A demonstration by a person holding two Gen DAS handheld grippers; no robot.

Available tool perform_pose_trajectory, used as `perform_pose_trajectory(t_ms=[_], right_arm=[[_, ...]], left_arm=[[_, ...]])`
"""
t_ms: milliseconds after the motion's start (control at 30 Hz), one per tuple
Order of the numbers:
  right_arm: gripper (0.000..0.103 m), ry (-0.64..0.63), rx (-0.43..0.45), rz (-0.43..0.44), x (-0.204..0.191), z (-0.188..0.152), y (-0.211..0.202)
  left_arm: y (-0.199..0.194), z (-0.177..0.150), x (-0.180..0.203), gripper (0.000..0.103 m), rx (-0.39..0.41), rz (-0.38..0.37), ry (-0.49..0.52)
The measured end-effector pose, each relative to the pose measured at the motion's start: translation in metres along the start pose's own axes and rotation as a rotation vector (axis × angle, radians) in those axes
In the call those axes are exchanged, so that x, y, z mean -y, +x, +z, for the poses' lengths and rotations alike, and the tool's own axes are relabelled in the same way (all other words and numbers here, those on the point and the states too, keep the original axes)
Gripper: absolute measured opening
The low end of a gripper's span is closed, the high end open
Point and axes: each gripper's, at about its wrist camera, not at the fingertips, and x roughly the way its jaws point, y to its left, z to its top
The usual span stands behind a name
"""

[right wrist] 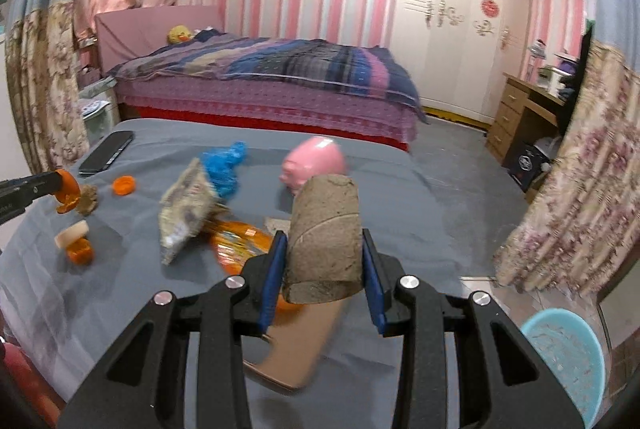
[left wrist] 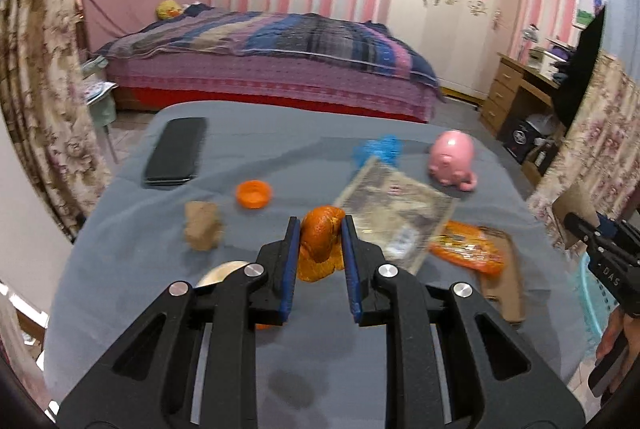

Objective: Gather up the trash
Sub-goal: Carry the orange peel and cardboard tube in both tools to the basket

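Both grippers have something right now. The left gripper (left wrist: 320, 229) has its blue pads closed in on a piece of orange peel (left wrist: 320, 241), lifted a bit off the grey table (left wrist: 160, 309). The right gripper (right wrist: 322, 249) is clamped on a squashed cardboard tube (right wrist: 326, 233), jaws fairly wide since the tube is chunky. It's held up at the right edge of the table, and a light blue basin (right wrist: 568, 357) sits on the floor just right of it, looks like it has scraps in it.

Still on the table: a brown crumpled wad (left wrist: 202, 229) on the left, an orange cap (left wrist: 253, 193) just beyond it, a roll of tape (right wrist: 72, 234) near the left edge touching another bit of peel (right wrist: 80, 253). In the middle there's a silvery wrapper (left wrist: 396, 209), with an orange snack bag (left wrist: 468, 247) to its right lying on a flat cardboard piece (left wrist: 504, 285). A blue plastic glove-looking thing (left wrist: 378, 147) is at the far side.

Not trash: a black phone (left wrist: 176, 151) far left and a pink piggy bank (left wrist: 452, 157) far right. Bed (left wrist: 260, 57) is behind the table.
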Motion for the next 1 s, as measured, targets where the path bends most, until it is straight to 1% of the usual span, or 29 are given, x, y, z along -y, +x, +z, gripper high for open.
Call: perform_pose_trajectory(t_ms=[167,433,533,700,1000], right_arm=[[0.037,0.059,-0.003,-0.033,0.041,-0.012,-0.006],[0.037,0.121,-0.011,-0.089,0.096,-0.034,-0.015],[0.037,0.122,-0.015,-0.107,0.109,-0.039,-0.017],[0.037,0.139,-0.009,-0.134,0.13,-0.044,-0.024],[0.037,0.163,0.006,-0.17,0.154,-0.056,-0.035]], left_arm=[[0.001,-0.003,0.037,0.02,-0.01,-0.062,0.027],[0.005,-0.011,0.099,0.02,-0.02,-0.122,0.113],[0.006,-0.015,0.124,0.02,-0.024,-0.141,0.145],[0.008,-0.024,0.154,0.02,-0.026,-0.165,0.194],[0.011,-0.035,0.194,0.02,-0.033,-0.197,0.248]])
